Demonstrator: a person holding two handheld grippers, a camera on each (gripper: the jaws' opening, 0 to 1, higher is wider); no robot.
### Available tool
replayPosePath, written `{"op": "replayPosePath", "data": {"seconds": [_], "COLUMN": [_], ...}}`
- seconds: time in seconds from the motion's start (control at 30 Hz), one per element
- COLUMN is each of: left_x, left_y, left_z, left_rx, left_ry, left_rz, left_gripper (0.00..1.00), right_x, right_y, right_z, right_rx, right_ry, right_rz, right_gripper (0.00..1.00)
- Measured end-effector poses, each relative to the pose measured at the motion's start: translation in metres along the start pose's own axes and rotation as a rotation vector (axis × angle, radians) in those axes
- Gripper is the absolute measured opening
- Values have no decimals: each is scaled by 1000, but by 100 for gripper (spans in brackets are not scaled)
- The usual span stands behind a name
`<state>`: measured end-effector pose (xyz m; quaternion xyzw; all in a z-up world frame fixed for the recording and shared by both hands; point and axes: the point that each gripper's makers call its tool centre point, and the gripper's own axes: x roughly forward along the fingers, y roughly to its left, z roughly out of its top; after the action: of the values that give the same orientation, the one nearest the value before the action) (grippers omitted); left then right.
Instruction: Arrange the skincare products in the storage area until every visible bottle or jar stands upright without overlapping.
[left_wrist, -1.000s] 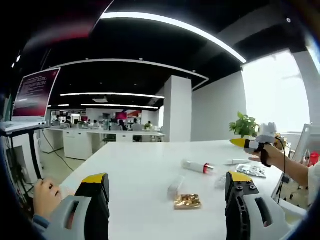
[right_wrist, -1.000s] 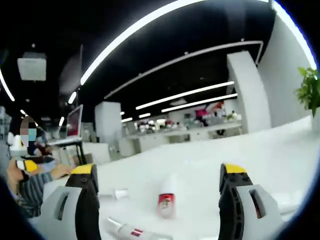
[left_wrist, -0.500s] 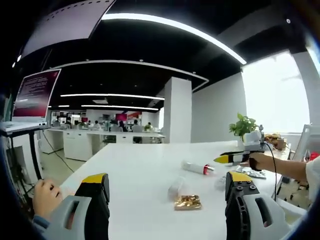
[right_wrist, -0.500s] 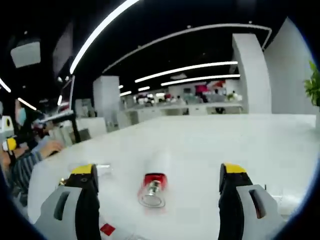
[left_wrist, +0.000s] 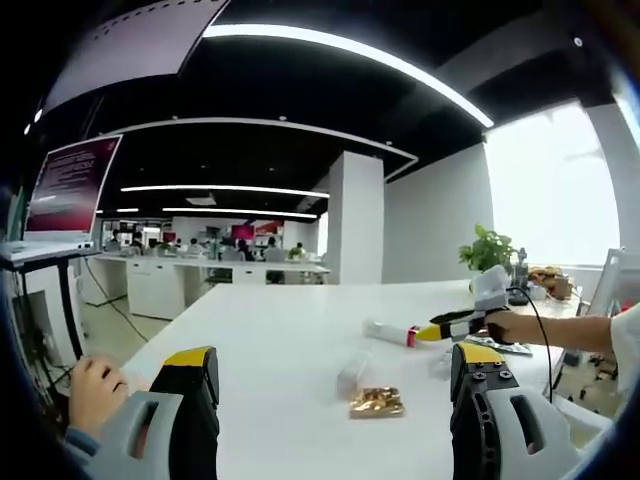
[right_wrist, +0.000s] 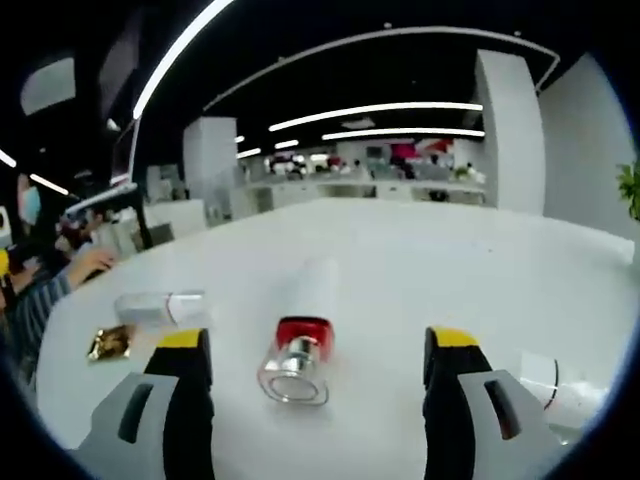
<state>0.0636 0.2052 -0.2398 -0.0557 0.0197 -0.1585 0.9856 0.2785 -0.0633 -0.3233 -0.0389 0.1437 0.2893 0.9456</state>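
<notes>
Left gripper view
Left gripper (left_wrist: 335, 385): jaws spread wide with nothing between them, held low over the near edge of the white worktop (left_wrist: 290, 330) — in the same place as half a second ago.
Right gripper (left_wrist: 452, 325): seen from the right side of this view, held in a person's hand (left_wrist: 505, 325); its yellow tip now sits right at the red-capped end of the lying bottle (left_wrist: 392, 332), lower and further in than half a second ago, when it hung a little above and beside the bottle.
Clear tube (left_wrist: 350, 374): lies on its side nearer the camera, just behind the gold sachet (left_wrist: 376, 402); neither has shifted.
Potted plant (left_wrist: 487, 250): stands at the far right of the worktop.
Person's other hand (left_wrist: 92, 393): at lower left, beside the left jaw.

Right gripper view
Right gripper (right_wrist: 318, 350): jaws wide open, gripping nothing — the bottle's cap end lies between their tips, not touching either as far as I can see.
Lying bottle (right_wrist: 300, 335): on its side, silver cap towards the camera, red band behind it, white body pointing away; it looms larger and lower than half a second ago, as the camera has closed in.
Clear tube (right_wrist: 160, 306): lying flat to the left, with the gold sachet (right_wrist: 110, 342) just beside it at the worktop's edge.
Worktop (right_wrist: 420, 270): white, running off to the office behind.
</notes>
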Motion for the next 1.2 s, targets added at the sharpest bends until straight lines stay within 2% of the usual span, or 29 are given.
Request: {"op": "replayPosePath", "data": {"seconds": [0.17, 0.3, 0.37, 0.4, 0.53, 0.73, 1.0, 1.2], "left_x": [0, 0, 0, 0, 0, 0, -1, 0], "left_y": [0, 0, -1, -1, 0, 1, 1, 1], "left_z": [-1, -2, -2, -3, -3, -4, -4, -5], "left_rx": [-2, -3, -2, -3, -4, -5, -10, -14], "left_ry": [2, 5, 5, 5, 7, 9, 7, 6], "left_rz": [-1, -2, -2, -2, -1, -2, 2, 1], "left_gripper": [100, 100, 100, 100, 100, 100, 100, 100], "right_x": [2, 4, 3, 5, 6, 6, 8, 9], "right_y": [4, 7, 6, 7, 8, 8, 11, 8], "right_z": [-3, -12, -21, -18, -17, -17, -19, -20], "right_rx": [20, -2, -31, -24, -26, -24, 17, 3], "right_ry": [34, 88, 146, 131, 145, 156, 165, 173], "right_rz": [13, 13, 6, 8, 6, -10, -5, -14], "right_gripper": [77, 70, 65, 64, 60, 44, 30, 30]}}
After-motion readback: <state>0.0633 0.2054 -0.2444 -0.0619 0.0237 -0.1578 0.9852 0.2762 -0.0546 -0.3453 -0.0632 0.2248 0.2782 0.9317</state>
